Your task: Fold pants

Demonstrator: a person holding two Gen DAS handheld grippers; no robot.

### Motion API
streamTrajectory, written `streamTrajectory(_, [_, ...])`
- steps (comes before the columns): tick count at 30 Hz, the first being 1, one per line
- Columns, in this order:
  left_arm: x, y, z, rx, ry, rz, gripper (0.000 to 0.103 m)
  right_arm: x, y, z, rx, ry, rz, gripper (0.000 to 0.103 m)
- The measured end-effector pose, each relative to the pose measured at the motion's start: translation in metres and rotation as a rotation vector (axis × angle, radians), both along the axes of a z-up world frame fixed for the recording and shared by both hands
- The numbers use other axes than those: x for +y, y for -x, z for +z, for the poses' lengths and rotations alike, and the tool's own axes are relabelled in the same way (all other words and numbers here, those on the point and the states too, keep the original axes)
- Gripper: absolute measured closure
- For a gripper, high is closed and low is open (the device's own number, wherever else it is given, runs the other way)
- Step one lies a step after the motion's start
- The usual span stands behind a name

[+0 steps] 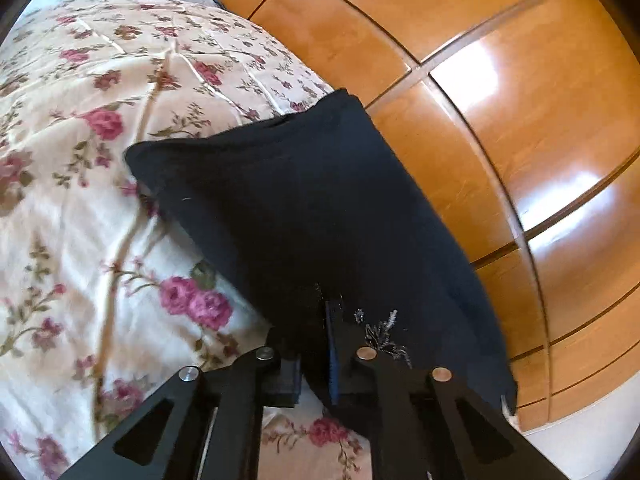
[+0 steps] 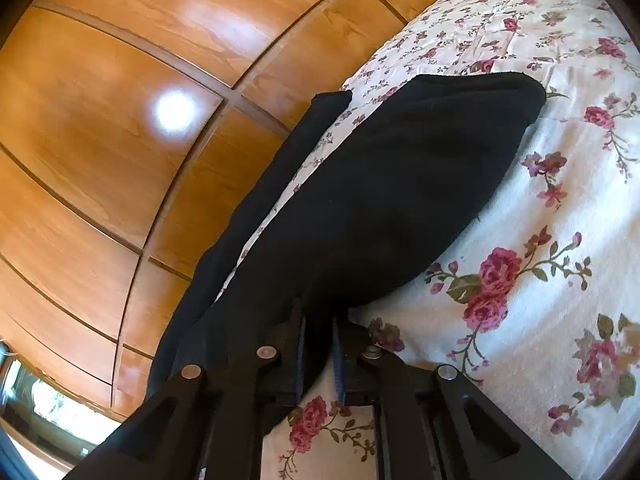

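At the bottom centre of the left wrist view: left tool [image 1: 320,344] clamped tight on a dark edge of the pants [image 1: 312,200], cloth pinched between the pads, a small pale embroidered motif just right of the grip. At the bottom centre of the right wrist view: right tool [image 2: 320,352] likewise closed down on a fold of the pants [image 2: 400,184], nothing else between its pads.

Pants dark navy or black, spread over the flowered bedspread [image 1: 80,160], running from each grip up toward the middle of the frame. In the left view, one broad panel reaching to a far corner at upper centre, its right side hanging off the bed edge against the wooden wardrobe [image 1: 500,100]. In the right view, a wide rounded mass ending at upper right on the bedspread [image 2: 560,240], plus a separate narrow strip along the bed edge at left, next to the wardrobe [image 2: 100,120], with a sliver of bedspread showing between the two. Probably two legs lying apart, though hard to be sure.

Judged from this: early in the job. Garment gripped at one end by both tools, apparently at or near the waistband, but no neat fold visible yet. Likely left to do: bringing one leg over the other, smoothing, then folding lengthwise into a compact stack. Part overhanging the bed edge likely to slip if released carelessly.
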State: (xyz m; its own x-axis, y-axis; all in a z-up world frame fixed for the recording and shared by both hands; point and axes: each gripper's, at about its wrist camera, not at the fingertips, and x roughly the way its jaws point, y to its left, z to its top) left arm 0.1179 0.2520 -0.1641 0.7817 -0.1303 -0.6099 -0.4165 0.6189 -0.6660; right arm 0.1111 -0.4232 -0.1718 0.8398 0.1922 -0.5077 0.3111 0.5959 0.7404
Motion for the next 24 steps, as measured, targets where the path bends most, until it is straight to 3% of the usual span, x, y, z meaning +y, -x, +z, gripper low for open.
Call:
streamTrajectory(3, [-0.002,0.013,0.019,-0.06,-0.045,-0.041,0.097,0.002,0.008,0.01,-0.016,0.038,-0.008,0.093])
streamTrajectory(9, [0.0,0.039,0.047,-0.145,-0.019,-0.056,0.097,0.003,0.027,0.034,-0.051,0.112,0.007,0.094])
streamTrajectory(13, [0.006,0.057,0.049,-0.154,0.012,-0.058,0.097,-0.001,0.04,0.035,-0.041,0.111,0.001,0.094])
streamTrajectory(24, [0.019,0.135,0.045,-0.154,0.002,-0.027,0.097,0.002,0.102,0.037,-0.046,0.063,0.008,0.094])
